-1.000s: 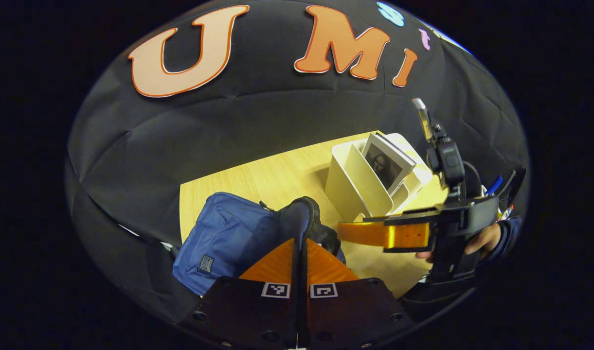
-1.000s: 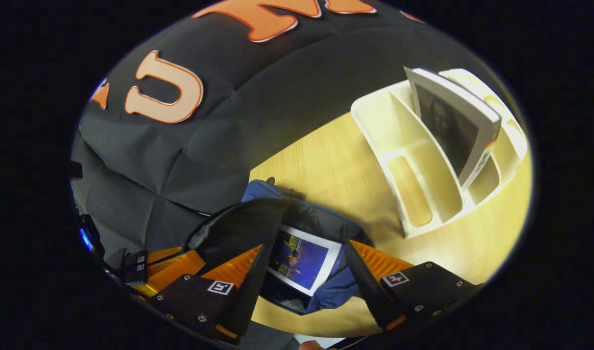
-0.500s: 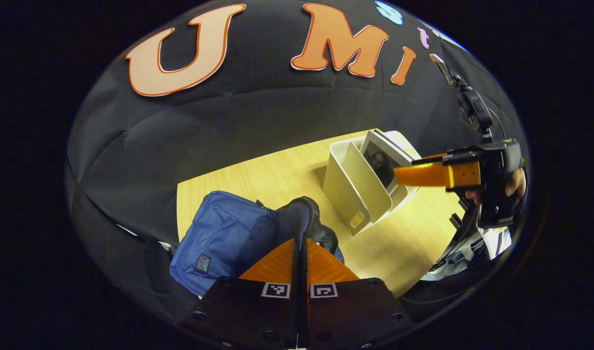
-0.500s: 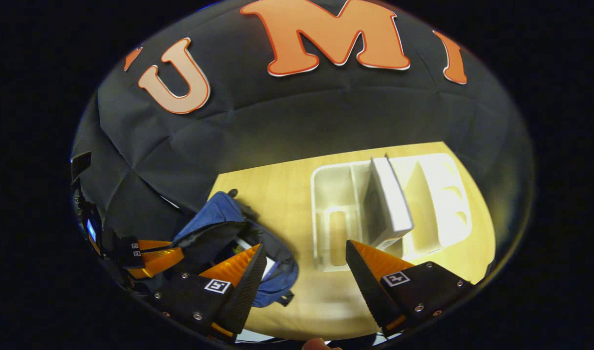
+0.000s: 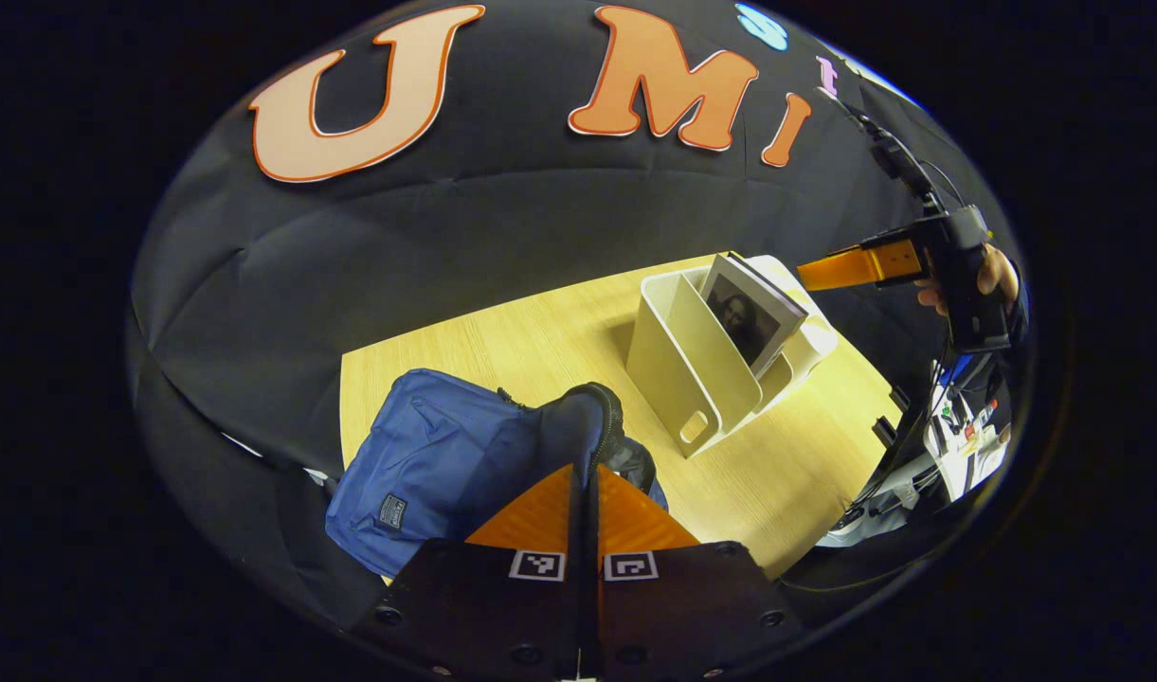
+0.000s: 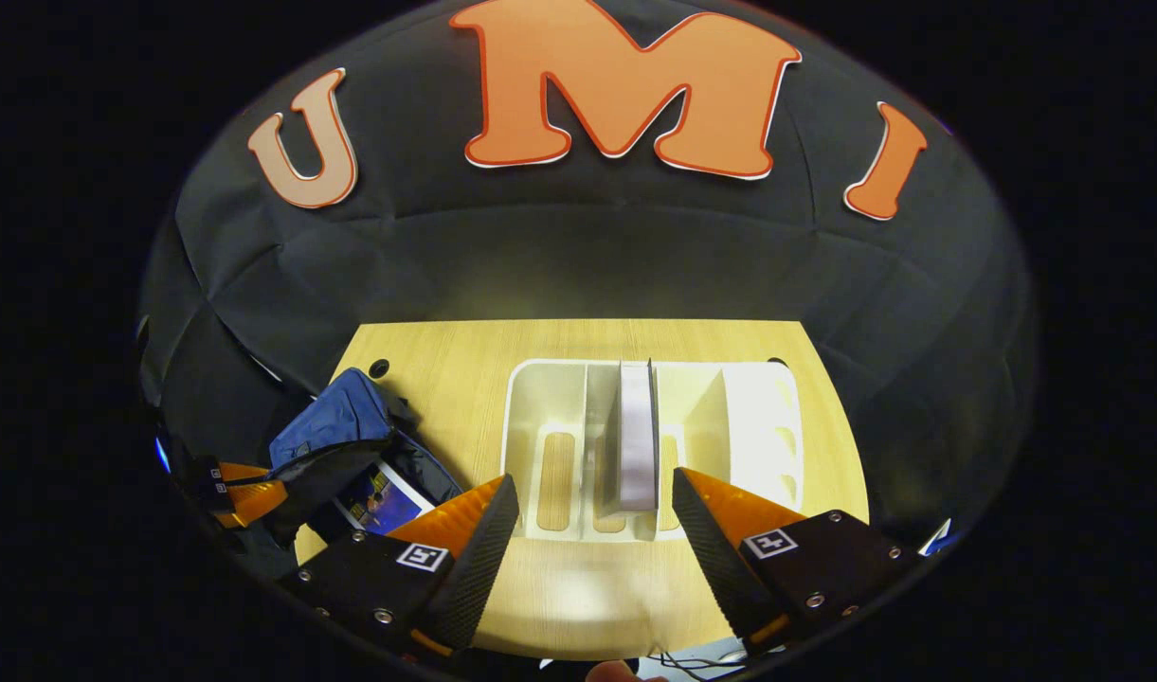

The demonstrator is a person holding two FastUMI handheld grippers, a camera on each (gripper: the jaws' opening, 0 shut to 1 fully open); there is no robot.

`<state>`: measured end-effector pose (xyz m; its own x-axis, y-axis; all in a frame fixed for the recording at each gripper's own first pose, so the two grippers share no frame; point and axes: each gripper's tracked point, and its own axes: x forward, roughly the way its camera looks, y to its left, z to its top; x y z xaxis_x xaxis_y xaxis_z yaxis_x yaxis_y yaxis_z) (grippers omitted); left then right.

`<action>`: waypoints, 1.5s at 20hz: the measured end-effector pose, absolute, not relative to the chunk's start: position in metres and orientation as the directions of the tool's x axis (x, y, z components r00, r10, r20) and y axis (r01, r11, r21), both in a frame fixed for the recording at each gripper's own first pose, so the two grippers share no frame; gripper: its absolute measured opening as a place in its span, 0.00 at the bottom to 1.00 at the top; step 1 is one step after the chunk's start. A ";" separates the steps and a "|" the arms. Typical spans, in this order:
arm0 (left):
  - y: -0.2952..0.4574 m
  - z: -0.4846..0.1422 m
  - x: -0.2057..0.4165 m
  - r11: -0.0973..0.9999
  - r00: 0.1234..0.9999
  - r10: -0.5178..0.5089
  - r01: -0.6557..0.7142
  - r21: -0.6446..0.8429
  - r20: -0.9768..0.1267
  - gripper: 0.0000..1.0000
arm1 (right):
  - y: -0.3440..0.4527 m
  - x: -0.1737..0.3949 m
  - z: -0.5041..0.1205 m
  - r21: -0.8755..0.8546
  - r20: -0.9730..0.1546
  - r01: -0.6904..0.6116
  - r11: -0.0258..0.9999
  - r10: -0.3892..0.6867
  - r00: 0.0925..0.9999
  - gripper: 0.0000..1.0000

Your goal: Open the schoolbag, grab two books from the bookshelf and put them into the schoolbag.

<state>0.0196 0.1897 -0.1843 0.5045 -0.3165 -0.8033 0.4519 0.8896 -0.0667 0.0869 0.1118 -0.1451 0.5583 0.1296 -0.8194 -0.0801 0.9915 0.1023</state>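
Gaping right gripper (image 6: 592, 497) — nothing held.

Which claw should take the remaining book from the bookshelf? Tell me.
The right claw: its jaws are open and aimed at the book standing in the bookshelf. The left claw looks shut on the schoolbag flap, apparently holding it open.

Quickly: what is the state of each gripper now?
Left gripper: closed on the schoolbag flap.
Right gripper: open, holding nothing, aimed at the book in the bookshelf.
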 end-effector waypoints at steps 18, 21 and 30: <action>0.189 -0.202 0.010 0.897 0.487 -0.326 0.431 -0.102 -0.810 0.01 | 0.077 0.125 -0.252 0.003 -0.967 -0.046 0.999 0.014 0.255 0.51; 0.190 -0.202 0.007 0.899 0.487 -0.330 0.424 -0.112 -0.809 0.01 | 0.083 0.128 -0.254 0.037 -0.974 -0.013 0.999 0.039 0.223 0.37; 0.189 -0.208 0.007 0.897 0.475 -0.340 0.423 -0.128 -0.812 0.01 | 0.075 0.120 -0.242 0.066 -0.979 -0.009 0.998 0.067 0.192 0.28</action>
<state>0.0070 0.1888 -0.2080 0.4749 -0.3399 -0.8117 0.4225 0.8972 -0.1284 0.1204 0.0750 -0.2424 0.1922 0.0670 -0.9791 -0.0095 0.9977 0.0664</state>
